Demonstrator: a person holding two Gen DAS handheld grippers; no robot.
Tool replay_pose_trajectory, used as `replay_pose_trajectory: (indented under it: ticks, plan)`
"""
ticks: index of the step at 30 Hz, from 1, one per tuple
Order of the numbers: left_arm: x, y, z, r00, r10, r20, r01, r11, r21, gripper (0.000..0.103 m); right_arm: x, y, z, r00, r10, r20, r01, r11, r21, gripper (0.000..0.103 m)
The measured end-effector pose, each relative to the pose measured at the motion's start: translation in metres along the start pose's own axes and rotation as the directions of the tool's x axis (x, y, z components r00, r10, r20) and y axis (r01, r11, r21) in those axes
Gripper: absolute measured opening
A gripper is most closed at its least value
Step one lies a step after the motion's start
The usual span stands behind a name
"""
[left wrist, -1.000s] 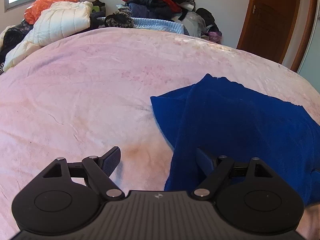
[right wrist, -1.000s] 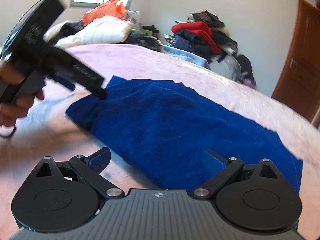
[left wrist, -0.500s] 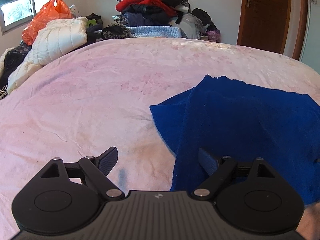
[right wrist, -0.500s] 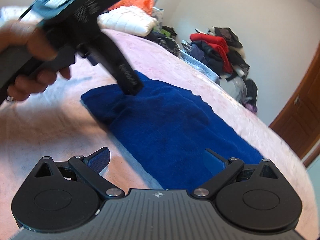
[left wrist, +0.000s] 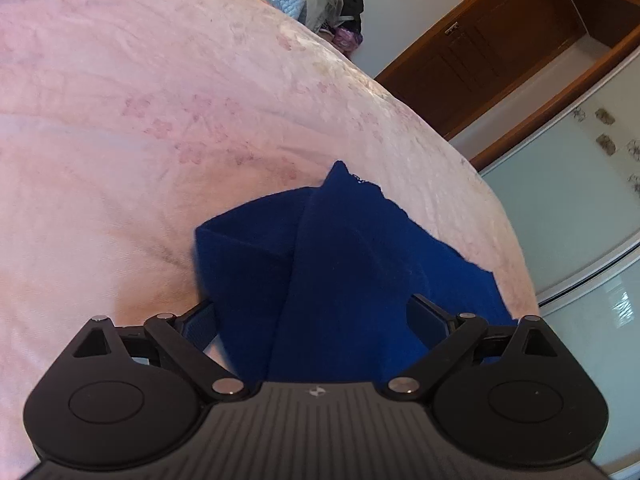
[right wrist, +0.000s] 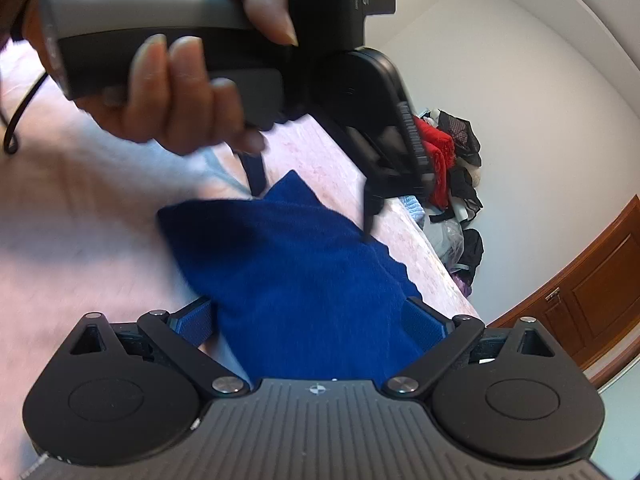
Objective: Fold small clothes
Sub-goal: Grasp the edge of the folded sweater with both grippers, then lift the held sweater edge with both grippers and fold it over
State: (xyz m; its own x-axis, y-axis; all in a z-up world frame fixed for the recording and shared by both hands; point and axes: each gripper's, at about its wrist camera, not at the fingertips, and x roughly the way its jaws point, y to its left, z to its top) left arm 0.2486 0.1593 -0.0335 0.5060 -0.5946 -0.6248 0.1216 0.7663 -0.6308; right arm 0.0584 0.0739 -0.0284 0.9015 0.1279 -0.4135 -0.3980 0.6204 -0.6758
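folded cloth (left wrist: 344, 272) on bedspread (left wrist: 120, 120) | clothes pile (right wrist: 452, 160) behind bed | door (left wrist: 492, 48) right of pile

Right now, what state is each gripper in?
Left gripper: open, straddling the blue cloth, holding nothing.
Right gripper: open, over the same cloth, holding nothing.

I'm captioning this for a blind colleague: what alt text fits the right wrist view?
A blue cloth lies on a pink bedspread, running between the open fingers of the right gripper at the bottom. Above it a hand holds the left gripper, fingers spread over the cloth's far end; piled clothes sit behind.
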Motion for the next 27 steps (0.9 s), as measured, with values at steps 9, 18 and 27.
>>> replay_pose_trajectory:
  ticks: [9, 18, 27]
  plan:
    - [0.030, 0.001, 0.026, 0.995, -0.094, 0.031, 0.095, 0.995, -0.032, 0.098, 0.028, 0.000, 0.017, 0.998, 0.058, 0.000, -0.058, 0.998, 0.001, 0.047]
    - [0.038, -0.016, 0.024, 0.999, 0.047, 0.002, -0.047, 0.997, 0.056, 0.012, 0.018, -0.024, 0.006, 0.985, 0.167, 0.038, -0.170, 0.978, 0.124, 0.019]
    - [0.009, -0.095, 0.011, 0.975, 0.162, 0.153, -0.198, 0.945, 0.262, 0.008, -0.008, -0.099, -0.022, 0.952, 0.250, 0.175, -0.304, 0.822, 0.482, 0.017]
